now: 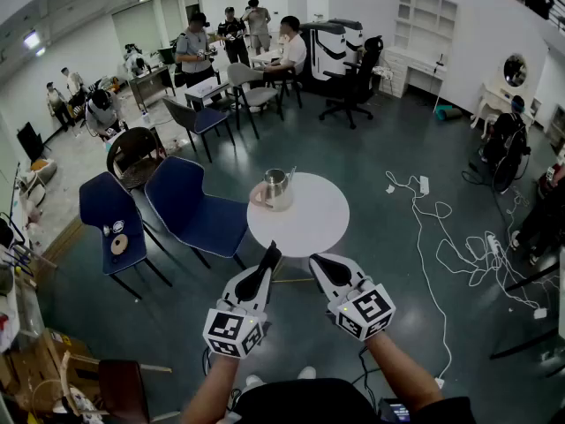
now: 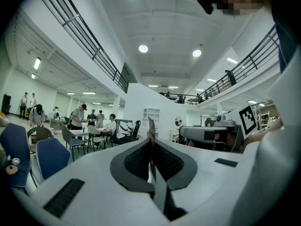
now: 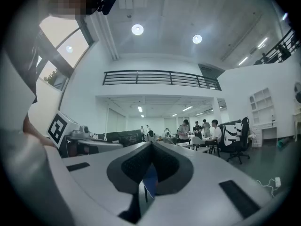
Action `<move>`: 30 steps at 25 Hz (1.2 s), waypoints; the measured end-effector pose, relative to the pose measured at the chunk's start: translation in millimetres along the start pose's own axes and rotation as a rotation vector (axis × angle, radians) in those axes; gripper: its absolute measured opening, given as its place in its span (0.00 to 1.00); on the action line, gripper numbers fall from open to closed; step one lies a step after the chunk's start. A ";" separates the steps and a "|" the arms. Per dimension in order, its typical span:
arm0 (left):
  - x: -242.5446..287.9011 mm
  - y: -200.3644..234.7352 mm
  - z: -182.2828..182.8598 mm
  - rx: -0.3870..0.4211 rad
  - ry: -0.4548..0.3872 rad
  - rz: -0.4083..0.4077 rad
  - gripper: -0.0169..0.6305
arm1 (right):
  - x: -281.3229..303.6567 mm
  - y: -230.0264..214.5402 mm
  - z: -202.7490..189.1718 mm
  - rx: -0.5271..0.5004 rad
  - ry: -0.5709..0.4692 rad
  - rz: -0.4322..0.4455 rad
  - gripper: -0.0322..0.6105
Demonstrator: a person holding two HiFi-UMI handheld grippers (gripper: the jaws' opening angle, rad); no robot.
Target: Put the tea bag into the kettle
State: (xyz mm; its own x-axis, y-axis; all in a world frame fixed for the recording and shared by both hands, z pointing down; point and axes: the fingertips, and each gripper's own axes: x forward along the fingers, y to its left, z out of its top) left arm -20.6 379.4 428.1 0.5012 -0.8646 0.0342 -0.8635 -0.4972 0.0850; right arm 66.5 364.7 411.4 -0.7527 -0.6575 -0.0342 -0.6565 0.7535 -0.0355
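Observation:
The metal kettle (image 1: 275, 188) stands open-topped on the left part of a round white table (image 1: 309, 223). Both grippers hang side by side in front of the table's near edge, well short of the kettle. My left gripper (image 1: 272, 254) is shut. In the left gripper view a thin pale flap with a pinkish edge, seemingly the tea bag (image 2: 151, 125), sticks up edge-on from between the left gripper's (image 2: 151, 142) tips. My right gripper (image 1: 316, 261) is shut too. A blue sliver (image 3: 150, 185) shows in the gap behind the right gripper's (image 3: 151, 145) pads, and I cannot tell what it is.
Two blue chairs (image 1: 190, 206) stand left of the table. White cables (image 1: 437, 237) trail over the floor to the right. People sit and stand around desks (image 1: 252, 47) at the far side of the hall. Clutter lies along the left wall (image 1: 18, 325).

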 end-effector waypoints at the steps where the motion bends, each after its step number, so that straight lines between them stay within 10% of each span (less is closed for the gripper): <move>1: 2.3 -1.6 1.5 -0.001 0.001 0.002 0.05 | -0.5 -2.0 1.2 0.002 0.000 0.003 0.08; 30: 91.4 56.5 12.9 -0.006 0.009 0.025 0.05 | 68.9 -84.5 6.8 0.009 0.002 0.009 0.08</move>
State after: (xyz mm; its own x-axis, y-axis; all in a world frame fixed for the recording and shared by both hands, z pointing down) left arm -24.3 271.4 423.2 0.4800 -0.8761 0.0449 -0.8754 -0.4750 0.0900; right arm 70.4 255.7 405.2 -0.7586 -0.6508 -0.0322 -0.6494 0.7592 -0.0439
